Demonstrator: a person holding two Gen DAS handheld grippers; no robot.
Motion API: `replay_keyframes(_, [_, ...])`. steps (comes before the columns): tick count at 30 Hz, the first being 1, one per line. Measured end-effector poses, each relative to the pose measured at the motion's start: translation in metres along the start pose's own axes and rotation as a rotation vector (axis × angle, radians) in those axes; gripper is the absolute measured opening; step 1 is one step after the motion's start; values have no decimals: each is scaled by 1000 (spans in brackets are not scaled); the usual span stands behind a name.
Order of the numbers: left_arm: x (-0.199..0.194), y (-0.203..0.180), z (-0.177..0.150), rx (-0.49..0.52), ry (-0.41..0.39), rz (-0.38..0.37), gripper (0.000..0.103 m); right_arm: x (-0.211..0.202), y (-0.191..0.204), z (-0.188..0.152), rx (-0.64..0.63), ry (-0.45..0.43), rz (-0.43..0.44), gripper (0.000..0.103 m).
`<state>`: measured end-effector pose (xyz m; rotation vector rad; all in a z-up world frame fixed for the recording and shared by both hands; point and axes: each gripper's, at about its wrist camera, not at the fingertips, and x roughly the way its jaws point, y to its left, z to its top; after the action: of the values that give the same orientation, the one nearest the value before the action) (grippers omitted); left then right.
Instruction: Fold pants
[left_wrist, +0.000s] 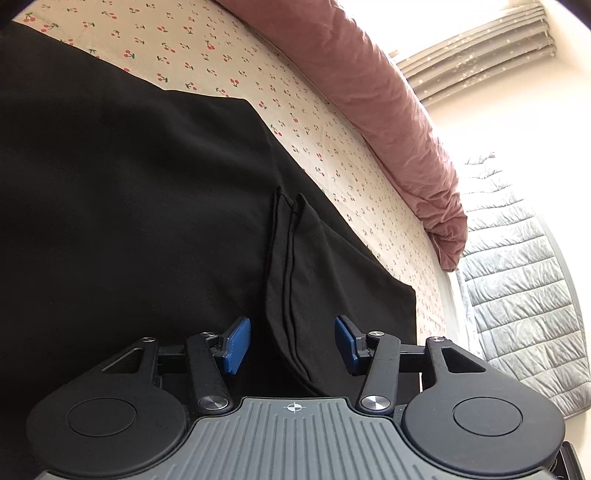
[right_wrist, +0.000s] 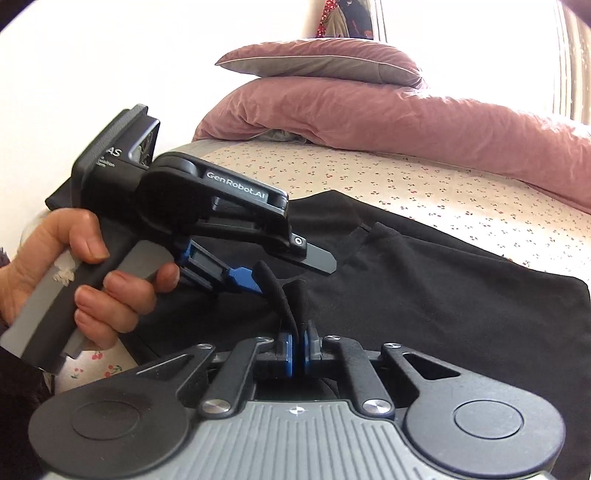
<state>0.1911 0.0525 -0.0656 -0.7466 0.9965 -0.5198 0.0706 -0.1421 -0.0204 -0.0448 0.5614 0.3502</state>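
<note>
Pants: spread on the bed.
Right gripper: jaws closed on a pants fold.
Left gripper: jaws open around that fold, not pressing.

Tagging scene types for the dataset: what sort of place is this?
Most likely a bedroom: black pants lie on a bed with a cherry-print sheet, a rumpled pink duvet and a pink pillow on top of it.

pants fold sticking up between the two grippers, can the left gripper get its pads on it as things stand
Probably yes: the raised fold of the black pants already sits between the left gripper pads, which stand apart. The right gripper pinches that fold lower down, leaving the upper part free.
</note>
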Motion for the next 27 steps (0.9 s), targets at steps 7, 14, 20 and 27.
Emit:
replay_keyframes(7, [14,-1,2,16,-66,55,2,3,4,-2,21,35,84,10])
replay_keyframes(14, [0,-29,6,223,-123,190,2,-7,-12,-1,81,69,181,40])
replay_keyframes(20, [-34,-13,26,243,-176,277,2,-12,-35,0,142,45,126,47])
replay_keyframes(27, [-81,21,44,204,-242,341,2,4,-57,-3,155,57,-61,50])
